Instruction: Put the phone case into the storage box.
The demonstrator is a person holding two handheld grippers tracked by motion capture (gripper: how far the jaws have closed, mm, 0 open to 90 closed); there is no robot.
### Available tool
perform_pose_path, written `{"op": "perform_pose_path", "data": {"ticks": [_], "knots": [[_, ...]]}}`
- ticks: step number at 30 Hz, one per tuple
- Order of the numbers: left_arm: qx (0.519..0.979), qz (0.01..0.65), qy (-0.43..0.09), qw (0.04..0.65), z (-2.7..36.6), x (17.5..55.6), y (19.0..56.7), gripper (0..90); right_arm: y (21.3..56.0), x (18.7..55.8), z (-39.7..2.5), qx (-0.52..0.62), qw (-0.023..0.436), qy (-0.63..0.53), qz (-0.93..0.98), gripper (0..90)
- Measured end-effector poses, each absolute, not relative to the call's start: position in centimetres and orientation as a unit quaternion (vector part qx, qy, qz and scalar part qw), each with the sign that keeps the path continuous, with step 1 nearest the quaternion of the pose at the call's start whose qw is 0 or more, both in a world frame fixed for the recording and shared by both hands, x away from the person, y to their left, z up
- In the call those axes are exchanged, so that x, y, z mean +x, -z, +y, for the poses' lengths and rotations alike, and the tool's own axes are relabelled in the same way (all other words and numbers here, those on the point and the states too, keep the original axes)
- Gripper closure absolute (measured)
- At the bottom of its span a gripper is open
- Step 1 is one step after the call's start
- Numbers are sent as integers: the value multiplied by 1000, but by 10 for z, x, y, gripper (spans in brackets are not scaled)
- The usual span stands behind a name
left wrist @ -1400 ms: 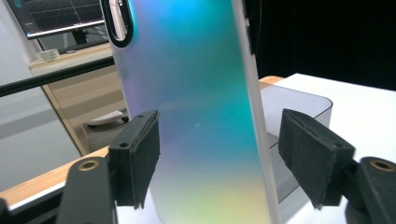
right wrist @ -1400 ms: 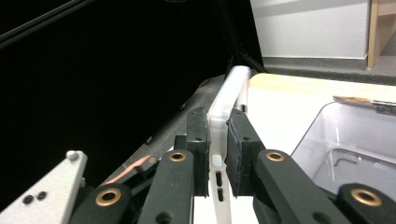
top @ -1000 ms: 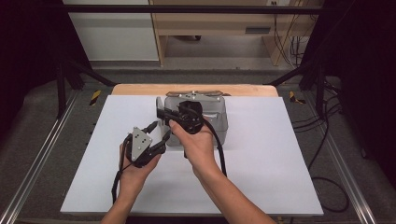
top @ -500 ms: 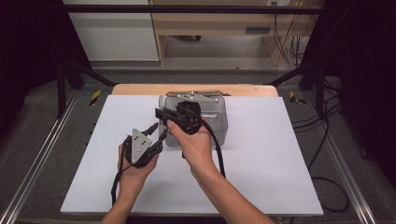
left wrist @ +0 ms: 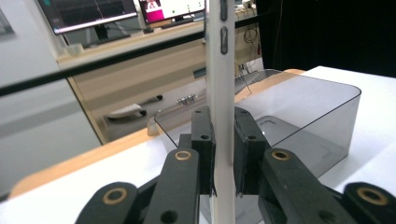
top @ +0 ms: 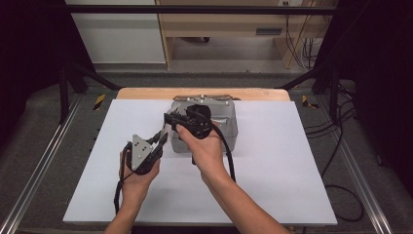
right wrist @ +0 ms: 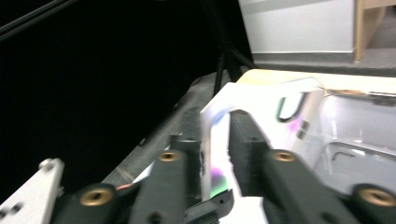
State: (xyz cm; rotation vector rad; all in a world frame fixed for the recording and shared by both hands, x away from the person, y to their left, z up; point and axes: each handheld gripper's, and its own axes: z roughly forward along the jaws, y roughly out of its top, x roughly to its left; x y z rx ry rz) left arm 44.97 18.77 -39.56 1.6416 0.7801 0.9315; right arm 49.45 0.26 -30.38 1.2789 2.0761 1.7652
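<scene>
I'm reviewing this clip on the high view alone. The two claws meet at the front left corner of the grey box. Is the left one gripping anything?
Observer: Yes. In the left gripper view the left claw is shut on a thin white slab, held upright and edge-on in front of the grey box.
Operator: And the right claw?
Observer: In the right gripper view the right claw straddles a blurred white piece. The piece lies against one jaw, with a gap to the other.

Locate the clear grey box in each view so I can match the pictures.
High view: grey box at centre, behind both grippers.
Left gripper view: right of centre, behind the clamped white strip.
Right gripper view: at the right edge.
Shared landmark: the white strip.
</scene>
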Motion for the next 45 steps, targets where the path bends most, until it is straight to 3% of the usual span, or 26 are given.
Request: {"op": "perform_pose_path", "data": {"ticks": [8, 17, 45], "knots": [[683, 342, -371, 528, 193, 451, 395, 812, 309, 496, 7, 420, 62, -581, 695, 761], [668, 374, -333, 551, 204, 457, 396, 811, 310, 495, 4, 413, 93, -572, 703, 710], [655, 396, -300, 569, 214, 458, 393, 811, 321, 501, -17, 424, 124, -558, 703, 709]]}}
